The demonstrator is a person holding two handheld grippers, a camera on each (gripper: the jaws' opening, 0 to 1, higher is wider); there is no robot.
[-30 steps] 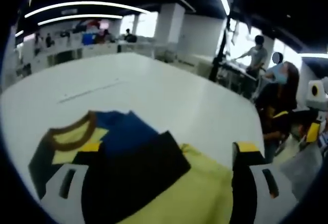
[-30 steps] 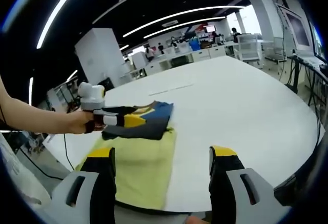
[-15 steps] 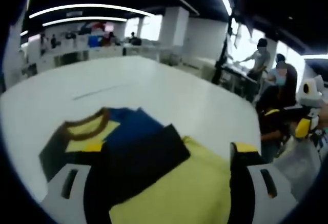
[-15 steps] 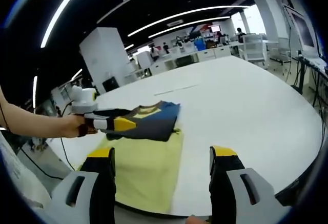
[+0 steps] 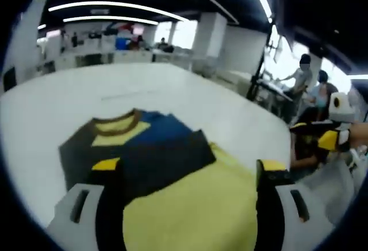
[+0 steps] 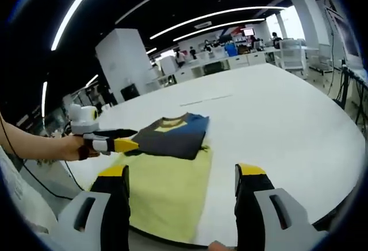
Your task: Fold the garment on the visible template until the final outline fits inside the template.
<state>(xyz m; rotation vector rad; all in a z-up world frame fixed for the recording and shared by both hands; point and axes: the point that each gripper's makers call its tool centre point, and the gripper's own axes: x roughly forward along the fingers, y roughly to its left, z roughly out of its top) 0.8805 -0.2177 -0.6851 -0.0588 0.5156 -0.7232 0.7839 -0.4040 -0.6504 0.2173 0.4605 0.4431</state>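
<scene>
The folded garment [image 5: 146, 147], dark grey and blue with a yellow chest and a brown collar, lies flat at the far end of the yellow template [image 5: 201, 211]. My left gripper [image 5: 188, 166] hovers open just above the template's near part, with nothing between its fingers. From the other side, the garment [image 6: 172, 137] rests on the template [image 6: 167, 188], and the left gripper [image 6: 127, 145], held by a hand, sits just off the garment's left edge, apart from it. My right gripper [image 6: 181, 172] stands open over the template's near end. The right gripper [image 5: 329, 140] also hangs beyond the table's edge.
The big white round table [image 6: 276, 107] has bare surface to the right of the garment and behind it. Its edge [image 5: 287, 139] runs close to the template. People [image 5: 303, 76] stand by desks past the table. Office desks [image 6: 230, 61] line the far wall.
The left gripper has drawn back off the garment toward its left edge and the template's near part. The garment now lies flat and uncovered. The right gripper has barely moved.
</scene>
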